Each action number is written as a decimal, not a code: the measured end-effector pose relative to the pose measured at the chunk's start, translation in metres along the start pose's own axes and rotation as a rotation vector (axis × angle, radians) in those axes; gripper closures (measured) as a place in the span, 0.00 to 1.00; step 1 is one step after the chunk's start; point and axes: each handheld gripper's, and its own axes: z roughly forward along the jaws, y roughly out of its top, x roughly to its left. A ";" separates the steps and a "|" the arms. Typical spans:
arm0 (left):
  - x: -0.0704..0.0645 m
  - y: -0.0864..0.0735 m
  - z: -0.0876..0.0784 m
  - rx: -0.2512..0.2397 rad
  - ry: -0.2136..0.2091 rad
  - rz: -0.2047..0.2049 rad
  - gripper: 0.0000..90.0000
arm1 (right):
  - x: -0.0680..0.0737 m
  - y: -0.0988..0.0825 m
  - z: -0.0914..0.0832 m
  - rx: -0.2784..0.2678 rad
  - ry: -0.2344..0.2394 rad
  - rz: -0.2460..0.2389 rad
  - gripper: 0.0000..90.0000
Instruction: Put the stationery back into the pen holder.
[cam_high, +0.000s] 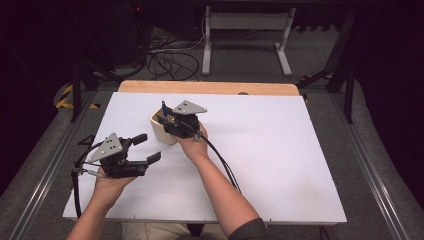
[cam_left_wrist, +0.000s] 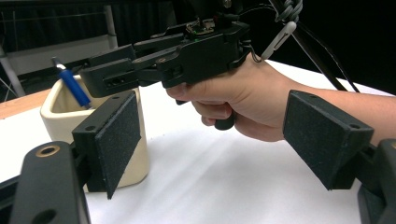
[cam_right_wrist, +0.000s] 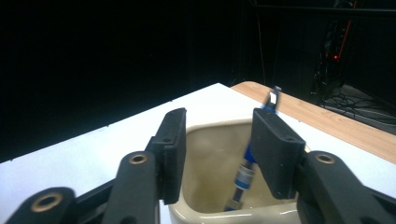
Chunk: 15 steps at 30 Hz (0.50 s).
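Cream cup (cam_high: 162, 131) stands mid-table with my right gripper (cam_right_wrist: 217, 151) directly over its mouth, jaws parted, pinching nothing. Blue pen (cam_right_wrist: 243, 175) leans inside, long axis tilted against the far wall. Left gripper (cam_high: 142, 148) spread, empty, farther off.

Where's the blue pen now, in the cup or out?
In. The blue pen leans inside the cream cup, tip at the bottom, top above the rim. The right gripper is open above it, not gripping.

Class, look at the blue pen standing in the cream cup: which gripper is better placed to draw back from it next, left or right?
Right. The right gripper hangs over the cream cup, jaws apart beside the blue pen; the left gripper waits off to the side.
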 end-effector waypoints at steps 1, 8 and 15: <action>0.000 0.000 0.000 0.001 -0.001 -0.005 0.22 | 0.000 0.000 0.000 0.000 -0.001 0.002 0.58; -0.001 0.000 0.000 0.004 -0.003 0.004 0.22 | -0.002 0.001 -0.005 -0.011 0.007 0.018 0.52; -0.001 0.000 0.000 0.004 -0.004 0.003 0.22 | -0.003 0.003 -0.010 -0.028 0.036 0.018 0.44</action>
